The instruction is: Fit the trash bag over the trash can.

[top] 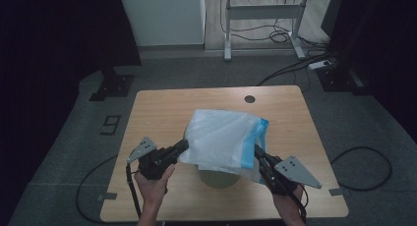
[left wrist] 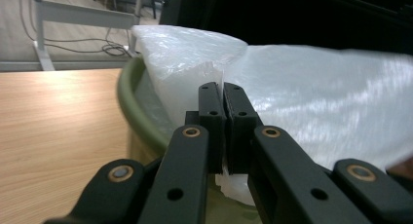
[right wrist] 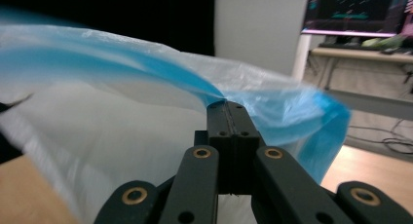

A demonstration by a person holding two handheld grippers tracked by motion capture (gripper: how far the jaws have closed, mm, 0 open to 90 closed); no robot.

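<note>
I hold a gripper in each hand over the near half of the wooden counter (top: 162, 108). My left gripper (top: 183, 145) is clamped on the left edge of the plastic bag (top: 223, 137); in the left gripper view its jaws stand pressed together with a fold of white film pinched between them. My right gripper (top: 256, 151) is clamped on the bag's right edge, at the blue band (top: 250, 150); in the right gripper view the jaws are closed on the film where the blue strip gathers to a point.

The bag is white and translucent, and is spread between the two grippers above the olive-green bin (top: 219, 178), which stands near the counter's front edge, between my hands. The bag's long axis runs left to right, from one gripper to the other, and its body slopes up and away towards the far side. The blue band runs along the right edge, near to far. The bin's rim (left wrist: 127, 102) shows just left of the left gripper, and film hangs inside it.
</note>
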